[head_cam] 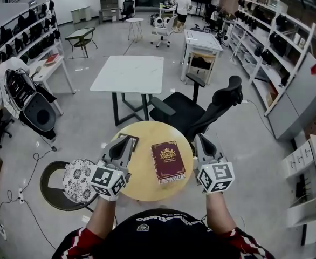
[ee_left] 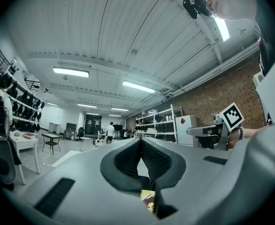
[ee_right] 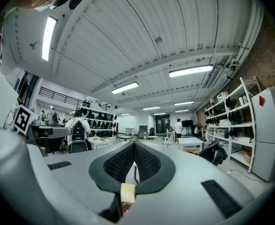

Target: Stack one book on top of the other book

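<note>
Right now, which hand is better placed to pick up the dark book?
Left. The left gripper is right at the dark book, while the right gripper sits beyond the red book. Its jaws are shut, so it should open first.

Left gripper [head_cam: 124, 143] hides most of the dark book [head_cam: 135, 140]; red book [head_cam: 167, 161] cover lettering unreadable.

Left of the red book [head_cam: 167, 161] the table [head_cam: 144, 169] lies bare up to a dark book [head_cam: 130, 140]; behind the red book stands an office chair [head_cam: 201, 112]

Glossy-covered book [head_cam: 167, 161], smooth wooden table [head_cam: 145, 183]
</note>
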Demonstrator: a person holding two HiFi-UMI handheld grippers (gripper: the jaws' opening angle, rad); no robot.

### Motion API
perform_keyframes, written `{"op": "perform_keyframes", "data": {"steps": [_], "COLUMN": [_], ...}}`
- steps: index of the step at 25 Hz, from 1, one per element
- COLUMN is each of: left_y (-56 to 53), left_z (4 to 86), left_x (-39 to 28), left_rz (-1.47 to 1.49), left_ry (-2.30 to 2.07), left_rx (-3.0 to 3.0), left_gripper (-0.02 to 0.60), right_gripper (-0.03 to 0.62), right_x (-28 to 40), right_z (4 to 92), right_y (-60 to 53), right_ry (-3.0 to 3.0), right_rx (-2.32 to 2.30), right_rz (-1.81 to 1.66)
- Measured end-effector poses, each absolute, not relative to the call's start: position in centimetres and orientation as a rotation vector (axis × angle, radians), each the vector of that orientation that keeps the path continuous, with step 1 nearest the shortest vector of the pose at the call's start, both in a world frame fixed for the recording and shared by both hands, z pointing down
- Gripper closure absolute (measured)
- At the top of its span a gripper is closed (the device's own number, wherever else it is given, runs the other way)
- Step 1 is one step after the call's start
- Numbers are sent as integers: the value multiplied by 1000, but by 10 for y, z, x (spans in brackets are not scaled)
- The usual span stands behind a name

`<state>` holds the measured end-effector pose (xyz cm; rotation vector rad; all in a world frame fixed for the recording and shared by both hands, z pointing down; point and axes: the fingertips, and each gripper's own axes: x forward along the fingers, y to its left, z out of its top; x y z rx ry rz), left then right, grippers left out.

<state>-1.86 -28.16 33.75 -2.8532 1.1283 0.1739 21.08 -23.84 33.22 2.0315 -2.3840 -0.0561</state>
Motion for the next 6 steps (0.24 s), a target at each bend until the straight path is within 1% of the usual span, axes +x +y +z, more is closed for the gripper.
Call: {"op": "perform_keyframes", "data": {"steps": [6], "left_y": [-279], "left_z": [342], "left_x": [-24], "left_rz": [173], "left_ry": [1136], "left_rx": [-2854], "left_gripper": [565], "right_gripper": [566], "right_x": [207], "right_z": [338], "right_y": [-234], "right_ry": [-2379], "right_rx": [2030], "right_rz": [-55]}}
